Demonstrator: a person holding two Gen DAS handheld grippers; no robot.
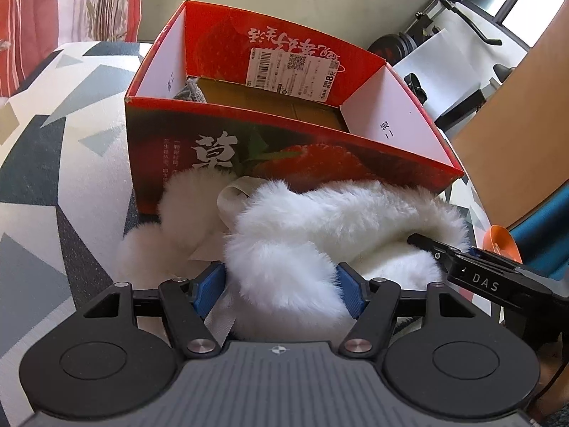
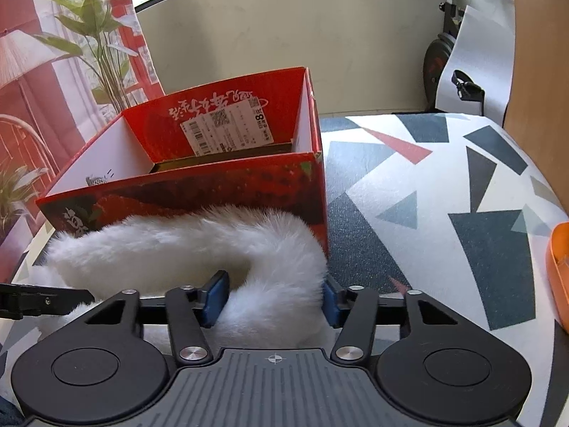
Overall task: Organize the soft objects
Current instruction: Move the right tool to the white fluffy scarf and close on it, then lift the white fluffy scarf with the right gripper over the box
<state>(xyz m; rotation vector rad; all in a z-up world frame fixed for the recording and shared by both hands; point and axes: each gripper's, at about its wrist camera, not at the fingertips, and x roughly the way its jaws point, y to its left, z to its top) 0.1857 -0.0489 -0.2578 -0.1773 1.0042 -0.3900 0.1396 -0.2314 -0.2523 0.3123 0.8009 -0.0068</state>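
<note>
- A white, long-pile fluffy fur item, curved like a collar or scarf, is seen lying on the cloth just in front of the box, its far edge touching the box's near wall.
- A pale woven ribbon or strap is seen emerging from the fur at about 10 o'clock of its mass in the left wrist view; two rounded fur lobes sit beside it.
- One end of the fur is enclosed by the left gripper: the blue ribbed pads are set against the pile on both sides, so a grip on it is judged, though light.
- The opposite end is enclosed by the right gripper; its blue pads are pressed into the fluff, and a grip is judged here too.
- The pile is seen bulging over the pads, so the material is judged soft, compressible and limp; sagging between the two grips is expected when lifted.
- At 12 o'clock of the fur stands a red glossy cardboard box, open-topped, printed with a strawberry, its inner walls white and a barcode label stuck inside the far wall.
- A grey knitted piece is seen already inside the box at its left corner, so part of the sorting is judged done; the fur remains outside.
- Everything rests on a cloth with grey, blue and red triangles.
- An orange plastic object is seen at 3 o'clock, well apart.
</note>
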